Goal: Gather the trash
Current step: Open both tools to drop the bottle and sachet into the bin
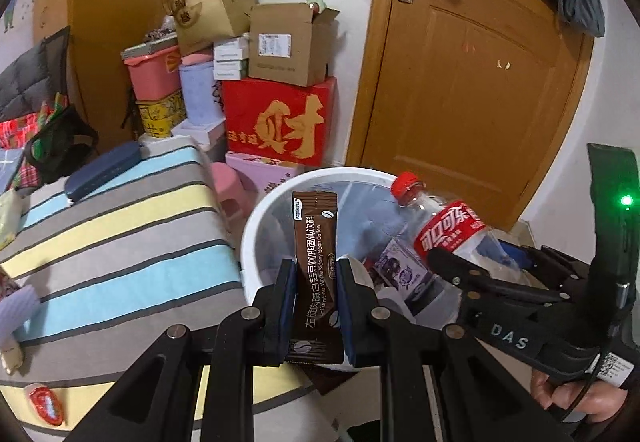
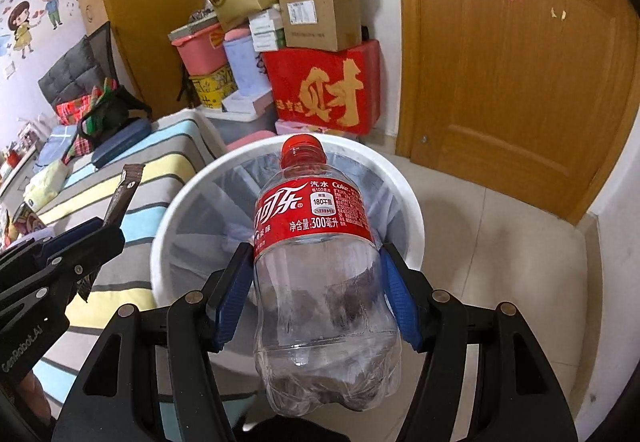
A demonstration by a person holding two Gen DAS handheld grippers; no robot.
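Note:
My left gripper (image 1: 316,274) is shut on a brown coffee sachet (image 1: 315,242), held upright over the near rim of a white trash bin (image 1: 256,217) lined with a clear bag. My right gripper (image 2: 318,262) is shut on an empty clear Coke bottle (image 2: 320,242) with a red cap and red label, held over the bin (image 2: 412,201). The bottle (image 1: 444,226) and the right gripper (image 1: 460,266) also show at the right of the left wrist view. The left gripper (image 2: 104,230) with the sachet (image 2: 126,189) shows at the left of the right wrist view. A purple-and-white carton (image 1: 404,270) lies inside the bin.
A bed with a striped cover (image 1: 120,242) lies left of the bin. A red wrapper (image 1: 46,404) lies on its near edge. Stacked boxes (image 1: 276,113) and a pink stool (image 1: 228,181) stand behind the bin. A wooden door (image 1: 480,81) is at the right. Tiled floor (image 2: 500,242) lies right of the bin.

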